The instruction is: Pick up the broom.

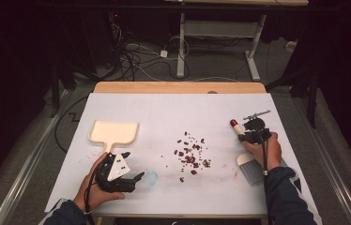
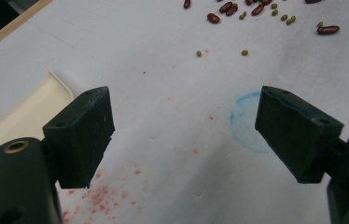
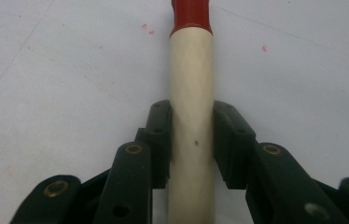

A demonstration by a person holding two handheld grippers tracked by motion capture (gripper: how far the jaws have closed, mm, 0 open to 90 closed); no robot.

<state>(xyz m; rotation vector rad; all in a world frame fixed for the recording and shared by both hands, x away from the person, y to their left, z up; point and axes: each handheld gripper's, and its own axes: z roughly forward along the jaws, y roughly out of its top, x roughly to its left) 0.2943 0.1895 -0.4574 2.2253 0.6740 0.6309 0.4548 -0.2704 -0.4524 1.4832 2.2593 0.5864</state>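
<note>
A white-covered desk (image 1: 173, 112) has a scatter of red and green beans (image 1: 191, 153) at its middle. Right of the beans, the right gripper (image 3: 192, 140) is clamped on the pale handle of a brush (image 3: 191, 93) with a red tip, lying on the desk. Left of the beans, the left gripper (image 2: 184, 135) hovers wide open, holding nothing, just beside a cream dustpan (image 1: 113, 133).

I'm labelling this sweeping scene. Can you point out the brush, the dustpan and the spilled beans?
brush (image 3: 191, 93): right gripper view, its pale handle.
dustpan (image 1: 115, 131): high view, its tray.
spilled beans (image 1: 191, 152): high view, middle of the scatter.
</note>
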